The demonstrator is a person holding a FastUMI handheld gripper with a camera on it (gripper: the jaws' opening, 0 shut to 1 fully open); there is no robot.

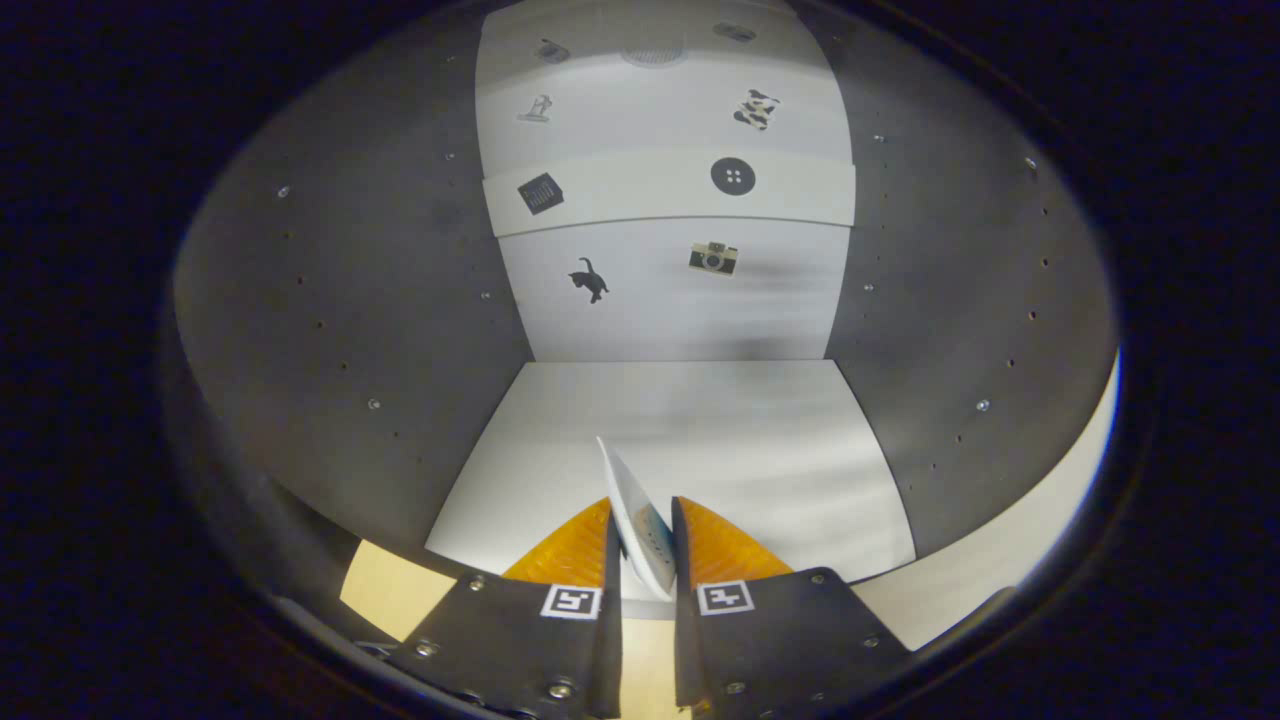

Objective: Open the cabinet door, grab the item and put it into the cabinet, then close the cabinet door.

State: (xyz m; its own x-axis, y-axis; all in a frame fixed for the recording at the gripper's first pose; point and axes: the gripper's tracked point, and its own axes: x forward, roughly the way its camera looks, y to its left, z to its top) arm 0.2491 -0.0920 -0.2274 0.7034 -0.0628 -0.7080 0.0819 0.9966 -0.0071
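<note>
Light falls unevenly inside the cabinet (300,300): its white back wall (680,290) and floor (700,440) are bright, the grey side walls dim. Soft grey smears cross the back wall. The fisheye bends straight edges outward, and the fingers (520,620) sit dark and soft.

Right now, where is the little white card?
In the gripper view, the thin white card is pinched between the two fingers of the gripper, held tilted just above the front of the cabinet's white floor, between the dark side walls.
</note>
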